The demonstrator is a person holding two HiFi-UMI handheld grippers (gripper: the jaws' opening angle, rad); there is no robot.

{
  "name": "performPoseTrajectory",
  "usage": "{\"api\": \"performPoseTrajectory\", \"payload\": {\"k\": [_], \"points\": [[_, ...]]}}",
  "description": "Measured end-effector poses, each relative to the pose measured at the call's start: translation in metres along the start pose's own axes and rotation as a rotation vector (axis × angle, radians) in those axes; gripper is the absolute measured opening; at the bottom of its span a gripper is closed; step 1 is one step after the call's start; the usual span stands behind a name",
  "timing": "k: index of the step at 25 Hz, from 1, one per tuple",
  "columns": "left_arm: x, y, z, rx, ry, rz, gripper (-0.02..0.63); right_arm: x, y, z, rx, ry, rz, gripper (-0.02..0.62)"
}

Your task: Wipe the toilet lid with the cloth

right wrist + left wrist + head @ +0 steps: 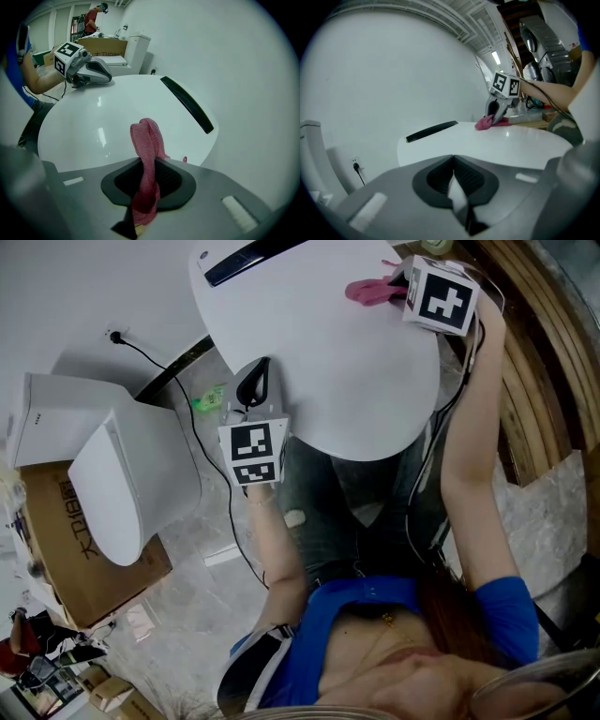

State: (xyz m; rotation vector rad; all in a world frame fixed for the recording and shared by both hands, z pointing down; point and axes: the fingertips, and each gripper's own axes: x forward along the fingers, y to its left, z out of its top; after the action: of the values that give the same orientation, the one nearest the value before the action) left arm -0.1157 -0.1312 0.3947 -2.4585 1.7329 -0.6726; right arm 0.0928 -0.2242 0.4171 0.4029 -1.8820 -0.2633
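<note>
The white toilet lid (pixel 328 362) lies closed under both grippers, with a black bar (pixel 246 259) at its far end. My right gripper (pixel 394 282) is shut on the pink cloth (pixel 370 289) and holds it against the lid's far right part. In the right gripper view the cloth (pixel 146 154) sticks up from between the shut jaws and rests on the lid (pixel 108 122). My left gripper (pixel 255 371) sits at the lid's left edge, shut with nothing in it. From the left gripper view, the right gripper (pixel 494 117) and the cloth (pixel 486 123) show across the lid (pixel 497 145).
A second white toilet (pixel 131 484) stands on a cardboard box (pixel 75 559) at the left. A black cable runs from a wall socket (pixel 117 336) down across the floor. Wooden boards (pixel 544 362) lie along the right. A person (pixel 91 18) stands far behind.
</note>
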Motion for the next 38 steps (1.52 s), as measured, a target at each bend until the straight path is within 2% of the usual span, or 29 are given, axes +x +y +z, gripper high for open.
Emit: {"api": "performPoseTrajectory", "payload": {"k": [6,15,21,38], "points": [[0.000,0.001,0.000,-0.008,-0.004,-0.004,0.003,-0.004,0.013,0.001,-0.021,0.032,0.064,0.077],[-0.001,0.001,0.000,-0.011,-0.004,-0.007,0.003,-0.004,0.019,0.004,-0.047,0.069,0.083,0.080],[-0.001,0.002,0.000,-0.005,-0.004,-0.001,0.003,-0.004,0.026,0.020,-0.061,0.011,0.112,0.080],[0.000,0.001,0.000,-0.003,-0.001,0.004,0.003,-0.001,0.030,0.047,-0.053,-0.045,0.134,0.074]]}}
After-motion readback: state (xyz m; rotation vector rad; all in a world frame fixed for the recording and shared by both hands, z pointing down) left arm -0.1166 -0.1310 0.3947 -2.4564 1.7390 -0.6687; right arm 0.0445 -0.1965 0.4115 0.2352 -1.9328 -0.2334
